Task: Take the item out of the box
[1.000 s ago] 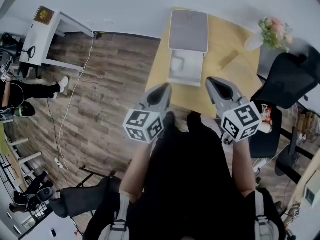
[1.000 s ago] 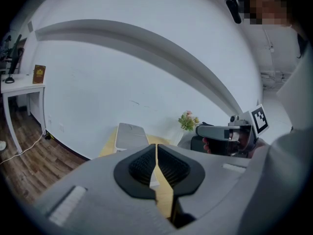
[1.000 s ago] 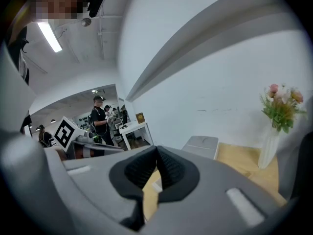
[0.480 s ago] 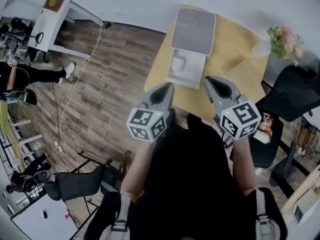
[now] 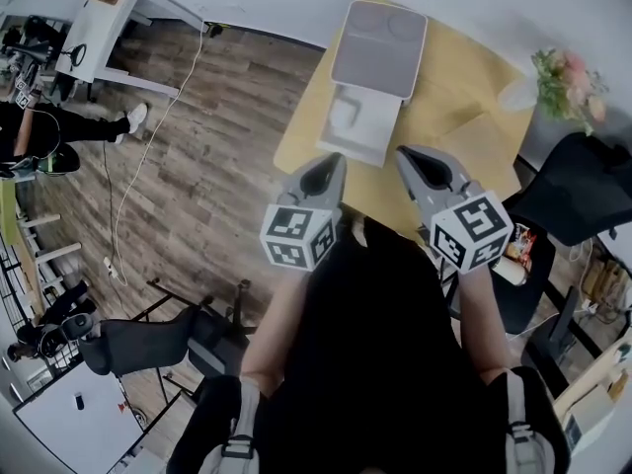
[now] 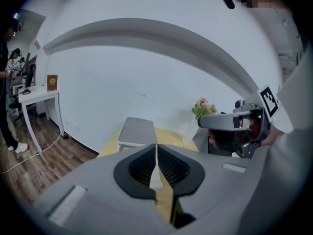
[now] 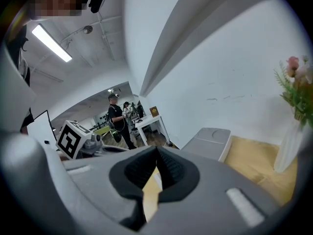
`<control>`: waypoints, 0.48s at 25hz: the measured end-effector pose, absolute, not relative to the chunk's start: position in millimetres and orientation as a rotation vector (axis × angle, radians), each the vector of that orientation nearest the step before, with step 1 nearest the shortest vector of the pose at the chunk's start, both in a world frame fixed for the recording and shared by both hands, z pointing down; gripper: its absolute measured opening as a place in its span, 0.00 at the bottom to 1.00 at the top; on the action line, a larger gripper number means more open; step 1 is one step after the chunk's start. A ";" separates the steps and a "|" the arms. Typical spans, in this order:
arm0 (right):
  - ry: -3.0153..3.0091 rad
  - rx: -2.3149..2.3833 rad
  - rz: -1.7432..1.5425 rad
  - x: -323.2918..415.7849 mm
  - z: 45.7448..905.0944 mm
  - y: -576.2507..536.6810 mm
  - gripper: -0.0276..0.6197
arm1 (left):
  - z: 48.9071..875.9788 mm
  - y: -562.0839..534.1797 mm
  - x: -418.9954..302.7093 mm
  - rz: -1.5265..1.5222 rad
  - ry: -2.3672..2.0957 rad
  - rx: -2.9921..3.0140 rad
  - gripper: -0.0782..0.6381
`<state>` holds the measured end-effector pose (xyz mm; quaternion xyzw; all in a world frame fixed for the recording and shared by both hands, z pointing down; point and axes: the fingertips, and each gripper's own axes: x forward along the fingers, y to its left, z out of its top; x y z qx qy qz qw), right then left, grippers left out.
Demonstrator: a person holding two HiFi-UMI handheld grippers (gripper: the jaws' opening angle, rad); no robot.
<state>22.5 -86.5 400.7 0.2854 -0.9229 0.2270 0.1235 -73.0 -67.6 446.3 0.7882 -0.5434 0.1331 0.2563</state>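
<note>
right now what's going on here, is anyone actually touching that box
A person holds a gripper in each hand over the near edge of the yellow table. The left gripper and the right gripper are both shut and empty, side by side just short of the grey box. The box stands open with its lid tipped back, and neither gripper touches it. What lies inside it is hard to make out.
</note>
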 end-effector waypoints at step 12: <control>-2.639 0.851 0.692 14.5 412.7 -93.2 0.05 | 493.0 -89.7 -85.4 0.534 -1.524 2.131 0.14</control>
